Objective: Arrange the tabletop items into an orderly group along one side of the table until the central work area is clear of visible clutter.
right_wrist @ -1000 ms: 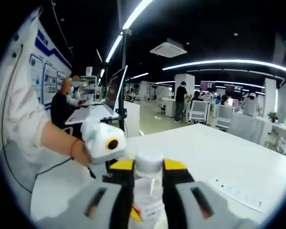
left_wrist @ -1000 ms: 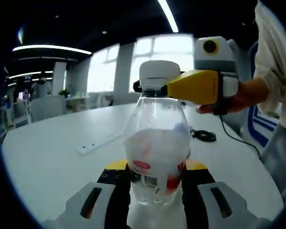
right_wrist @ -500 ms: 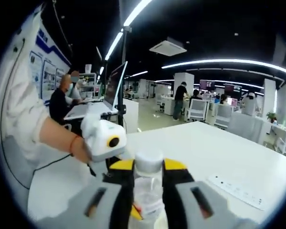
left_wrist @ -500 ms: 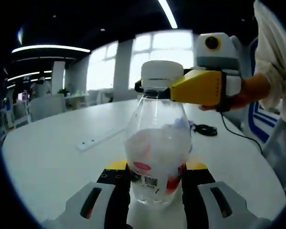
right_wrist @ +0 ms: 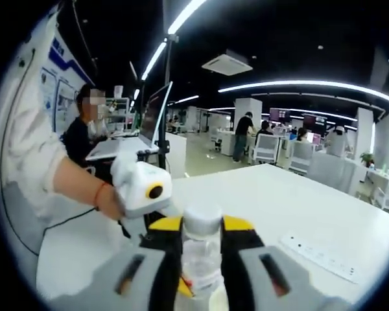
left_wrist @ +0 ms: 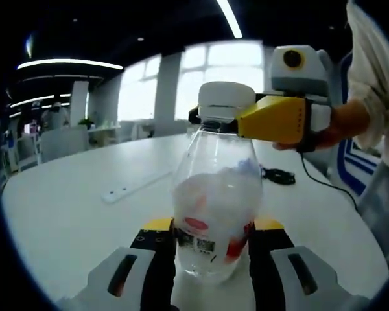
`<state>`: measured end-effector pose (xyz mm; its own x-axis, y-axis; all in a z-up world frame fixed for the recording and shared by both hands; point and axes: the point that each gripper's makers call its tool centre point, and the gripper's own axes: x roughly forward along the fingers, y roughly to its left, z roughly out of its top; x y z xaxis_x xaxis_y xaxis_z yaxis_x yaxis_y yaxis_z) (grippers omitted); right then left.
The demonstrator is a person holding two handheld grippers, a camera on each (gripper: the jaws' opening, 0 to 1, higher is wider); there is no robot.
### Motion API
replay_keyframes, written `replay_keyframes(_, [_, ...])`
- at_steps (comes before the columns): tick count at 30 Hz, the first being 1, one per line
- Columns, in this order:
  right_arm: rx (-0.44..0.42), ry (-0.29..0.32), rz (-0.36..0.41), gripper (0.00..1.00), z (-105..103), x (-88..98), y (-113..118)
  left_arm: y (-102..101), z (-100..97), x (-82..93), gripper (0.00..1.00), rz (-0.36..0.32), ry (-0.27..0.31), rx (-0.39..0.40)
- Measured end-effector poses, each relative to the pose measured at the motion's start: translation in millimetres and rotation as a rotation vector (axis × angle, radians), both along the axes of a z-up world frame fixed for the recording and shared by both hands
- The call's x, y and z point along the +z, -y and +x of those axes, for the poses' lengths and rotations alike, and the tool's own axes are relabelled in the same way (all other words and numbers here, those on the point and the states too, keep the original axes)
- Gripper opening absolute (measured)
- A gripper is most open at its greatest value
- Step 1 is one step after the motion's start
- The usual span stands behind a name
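Still early, by my reckoning: the bottle (left_wrist: 215,214) is held off the table (left_wrist: 65,214), left tongs (left_wrist: 211,249) clamped on its base, right tongs (right_wrist: 202,243) closed round its cap (left_wrist: 227,102). A white strip (left_wrist: 135,186) and cable (left_wrist: 277,175) lie unsorted.

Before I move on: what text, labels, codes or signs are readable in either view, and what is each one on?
No wording reads clearly in either view.
Bottle label: red and white print with a small square code, too blurred to read.
Wall posters: blue and white panels, text too small to read.
White strip on the table: a few dark dots, no legible marks.
Both hand-held grippers, left and right: no legible print.
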<state>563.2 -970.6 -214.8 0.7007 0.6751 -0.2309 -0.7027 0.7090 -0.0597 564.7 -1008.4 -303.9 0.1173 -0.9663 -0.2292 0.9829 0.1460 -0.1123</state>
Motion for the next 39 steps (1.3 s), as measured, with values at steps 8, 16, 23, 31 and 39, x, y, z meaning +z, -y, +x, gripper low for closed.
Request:
replay_keyframes(8, [0.006,-0.014,-0.006,0.19,-3.2,-1.0,-0.4,-2.4,-7.7,-9.0,0.49,0.047,-0.046,-0.002])
replay_keyframes(16, [0.015,0.016,-0.046,0.19,-7.8,-1.1,-1.4,-11.2,-3.4,-8.1,0.56,0.084,-0.024,0.032])
replay_keyframes(23, [0.05,0.052,-0.111,0.19,-15.3,-0.6,-9.8,-13.5,-6.4,-6.3,0.52,0.084,-0.029,0.027])
replay_keyframes(31, [0.057,0.067,-0.139,0.19,-15.9,-0.8,-9.7,-15.4,-7.8,-9.6,0.44,0.097,-0.01,0.02])
replay_keyframes(39, [0.021,0.072,-0.16,0.19,-12.9,-0.6,-2.7,-10.0,-5.4,-8.4,0.38,0.09,0.008,0.005])
